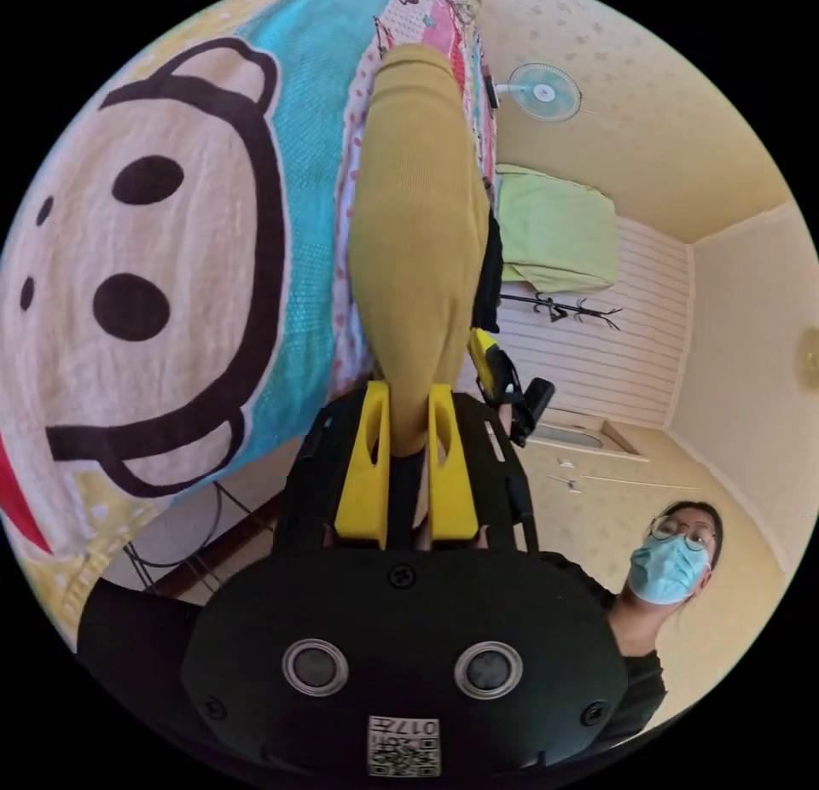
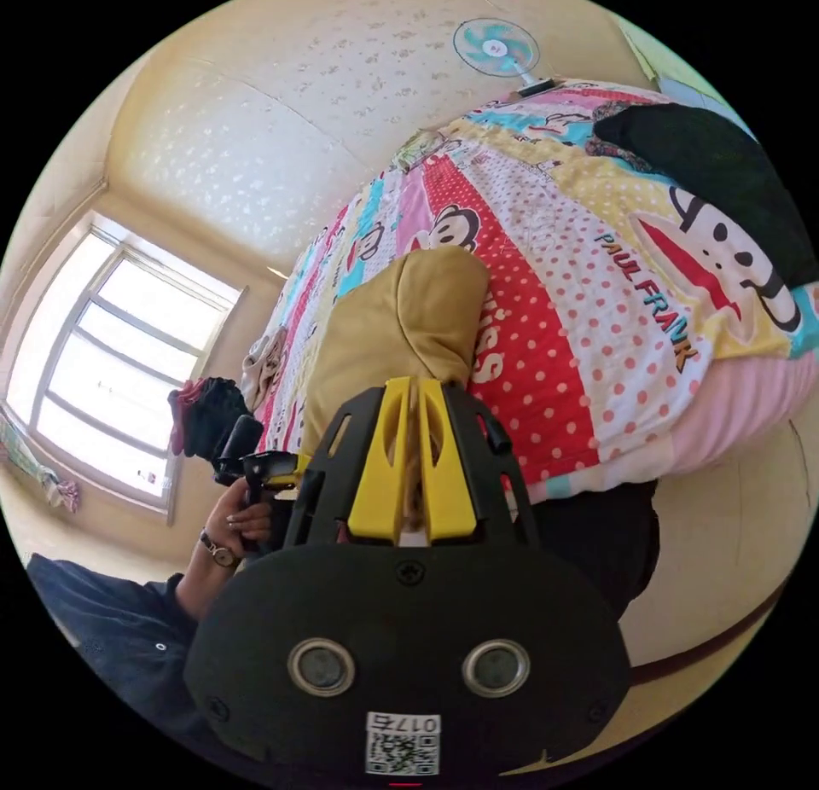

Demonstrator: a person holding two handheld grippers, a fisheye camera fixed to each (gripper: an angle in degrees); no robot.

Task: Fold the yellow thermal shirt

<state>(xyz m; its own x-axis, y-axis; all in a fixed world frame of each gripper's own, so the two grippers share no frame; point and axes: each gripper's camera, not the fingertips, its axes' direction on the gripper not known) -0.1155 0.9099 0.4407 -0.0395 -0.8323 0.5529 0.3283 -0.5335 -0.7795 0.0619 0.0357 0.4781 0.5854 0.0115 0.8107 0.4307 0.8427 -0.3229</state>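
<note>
**Both grippers pinching the yellow shirt over the bed**

Left gripper (image 1: 405,436): my jaws are closed onto the yellow thermal shirt (image 1: 414,227), with cloth running down between the two yellow jaws. In the left gripper view the shirt stretches away from the jaws as a long, narrow band, so I judge I am holding it by one end or edge and keeping it taut. It lies against or just above the cartoon bedspread (image 1: 153,252); I cannot tell which.

Right gripper (image 2: 411,397): jaws nearly together at the tips, right at the shirt's edge. A thin layer seems caught between them, but the contact is hidden, so I cannot say for sure. Here the shirt (image 2: 401,329) sits bunched on the bedspread (image 2: 597,312), near the bed's edge.

The other gripper (image 2: 256,466) shows at left in the right gripper view, held in the person's hand (image 2: 235,517), beside the shirt.

Judgement: two grips at separate points suggest the garment is being spread or carried over for a fold. The fold looks early; the cloth is still lumpy.

A dark garment (image 2: 699,167) lies further along the bed. A fan (image 1: 544,92) is mounted on the wall.
</note>
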